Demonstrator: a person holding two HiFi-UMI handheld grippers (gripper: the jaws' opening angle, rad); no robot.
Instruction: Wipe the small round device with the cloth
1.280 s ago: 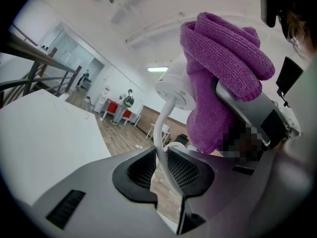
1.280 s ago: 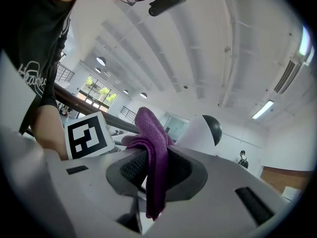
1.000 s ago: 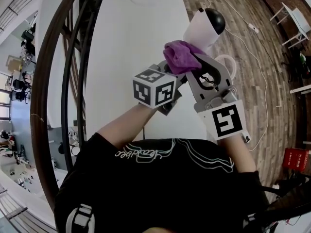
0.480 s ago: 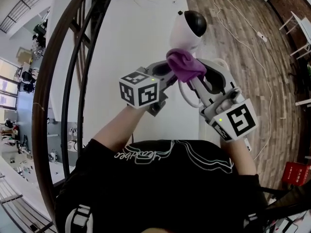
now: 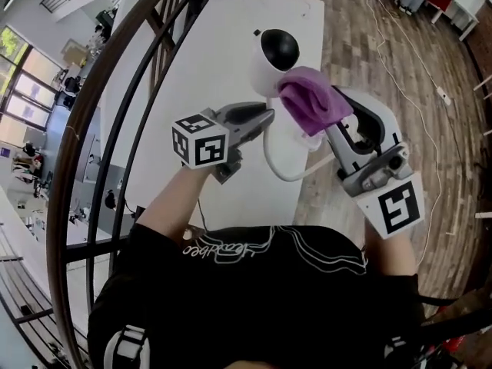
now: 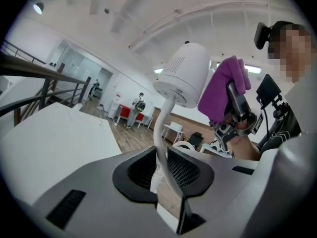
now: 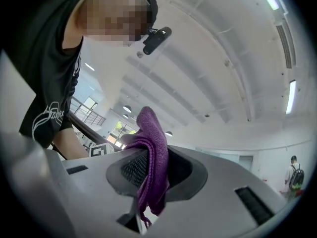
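The small round white device (image 5: 270,60) with a black lens is held up above the white table (image 5: 200,68). A white cable (image 5: 270,160) loops down from it. My left gripper (image 5: 265,120) is shut on that cable just under the device; in the left gripper view the cable (image 6: 162,133) runs between the pads up to the device (image 6: 185,76). My right gripper (image 5: 324,125) is shut on a folded purple cloth (image 5: 310,102), which presses against the device's right side. In the right gripper view the cloth (image 7: 152,157) hangs out of the jaws.
A dark curved railing (image 5: 108,144) runs along the table's left side. Wooden floor (image 5: 369,60) with a loose cord (image 5: 400,37) lies to the right. The left gripper view shows people (image 6: 138,105) standing far off by red furniture.
The device has swung left and turned its lens more upward. The cloth has slid from the device's lower left round to its right side. Both grippers kept their grips.
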